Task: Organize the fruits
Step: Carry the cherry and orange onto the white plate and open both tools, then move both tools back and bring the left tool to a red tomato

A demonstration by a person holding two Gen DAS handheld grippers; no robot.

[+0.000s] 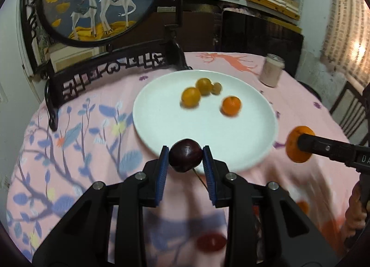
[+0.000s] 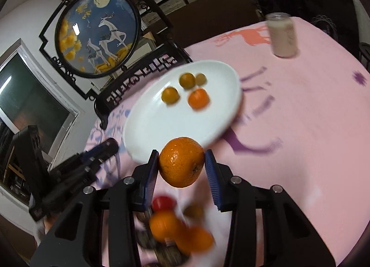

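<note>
- Fruit fills both my tongs: my left gripper [image 1: 186, 158] is clamped on a dark red plum [image 1: 185, 155], its blue pads pressing either side, a thin stalk hanging beneath.
- My right gripper [image 2: 182, 163] pinches a mandarin [image 2: 181, 161] between its pads.
- Under the right tongs, blurred, lie more oranges [image 2: 179, 232] and a red fruit [image 2: 163, 202], on what looks like a dark woven surface.
- Just ahead of both tongs sits the white plate [image 1: 166, 126] on the pink flowered tablecloth [image 1: 76, 149]; the plum hangs over its near rim.
- On the plate rest two yellow-orange fruits [image 1: 190, 97], a smaller pale one [image 1: 217, 88] touching the farther of them, and a small orange [image 1: 231, 105] apart to the right.
- Farther back stands a jar [image 1: 271, 70] on the cloth.
- Behind the plate rises a dark carved stand holding a round deer picture [image 1: 101, 1].
</note>
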